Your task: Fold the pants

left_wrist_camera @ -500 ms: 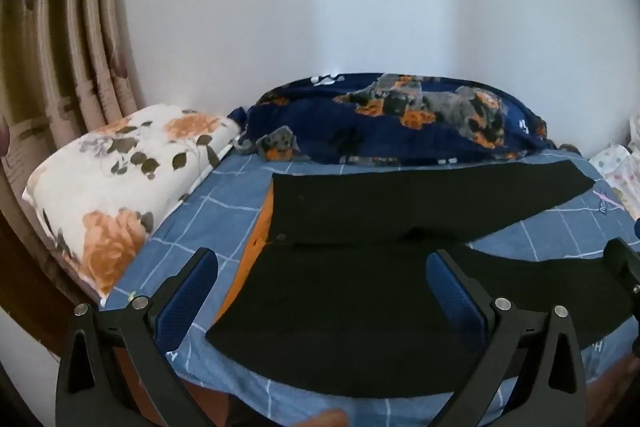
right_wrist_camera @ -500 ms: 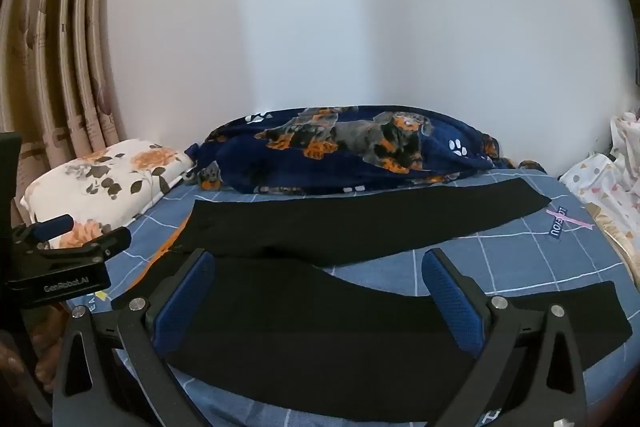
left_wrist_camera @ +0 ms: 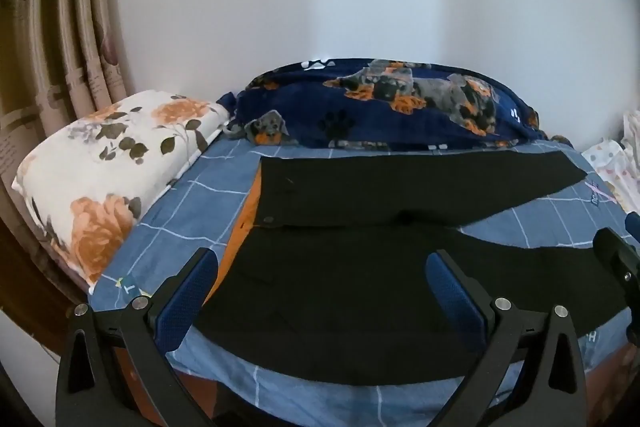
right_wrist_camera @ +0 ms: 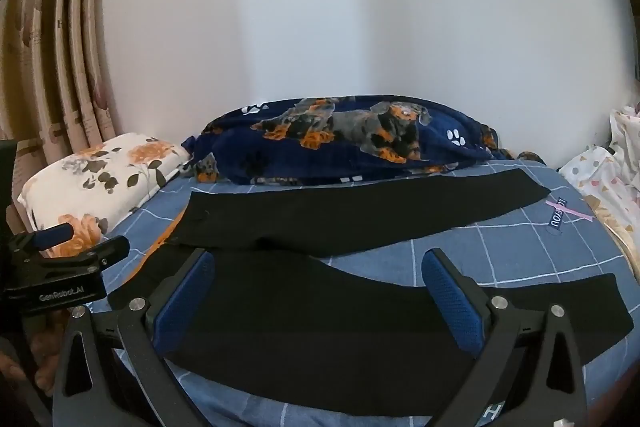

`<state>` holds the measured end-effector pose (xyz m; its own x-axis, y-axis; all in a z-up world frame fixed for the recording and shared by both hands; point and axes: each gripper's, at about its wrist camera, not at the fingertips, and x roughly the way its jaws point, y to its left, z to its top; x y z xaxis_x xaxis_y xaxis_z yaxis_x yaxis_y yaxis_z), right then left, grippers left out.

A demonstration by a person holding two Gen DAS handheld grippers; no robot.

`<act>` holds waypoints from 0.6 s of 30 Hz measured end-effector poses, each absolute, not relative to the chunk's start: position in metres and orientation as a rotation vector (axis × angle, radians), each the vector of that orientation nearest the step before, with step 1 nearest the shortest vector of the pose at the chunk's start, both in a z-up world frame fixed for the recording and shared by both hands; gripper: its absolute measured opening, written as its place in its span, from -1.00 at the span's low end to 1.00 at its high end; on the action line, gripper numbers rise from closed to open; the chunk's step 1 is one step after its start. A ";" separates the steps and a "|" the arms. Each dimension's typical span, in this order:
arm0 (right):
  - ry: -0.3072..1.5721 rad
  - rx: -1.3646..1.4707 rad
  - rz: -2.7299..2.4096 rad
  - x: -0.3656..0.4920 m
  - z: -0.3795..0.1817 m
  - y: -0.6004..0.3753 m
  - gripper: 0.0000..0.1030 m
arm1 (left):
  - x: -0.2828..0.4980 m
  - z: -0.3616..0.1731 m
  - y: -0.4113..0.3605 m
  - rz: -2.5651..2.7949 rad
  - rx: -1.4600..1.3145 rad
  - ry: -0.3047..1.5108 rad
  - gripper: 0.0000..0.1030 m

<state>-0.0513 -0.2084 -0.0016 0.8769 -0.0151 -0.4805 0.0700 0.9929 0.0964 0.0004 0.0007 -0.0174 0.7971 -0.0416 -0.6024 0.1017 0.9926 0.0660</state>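
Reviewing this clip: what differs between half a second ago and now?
Almost nothing. Both grippers, left and right, are open as before and hold nothing, hovering over the near leg of the pants; the views have barely shifted. The pants lie spread flat on the bed, unmoved, legs apart. Pillow and blanket are unchanged.
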 end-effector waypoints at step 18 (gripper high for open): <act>0.587 0.064 -0.108 -0.038 -0.019 -0.207 1.00 | 0.002 -0.030 0.003 -0.133 0.097 0.654 1.00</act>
<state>-0.0379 -0.2073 -0.0194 0.8270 -0.0832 -0.5560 0.1198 0.9924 0.0297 0.0018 0.0027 -0.0299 0.7858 -0.0929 -0.6115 0.1539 0.9869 0.0478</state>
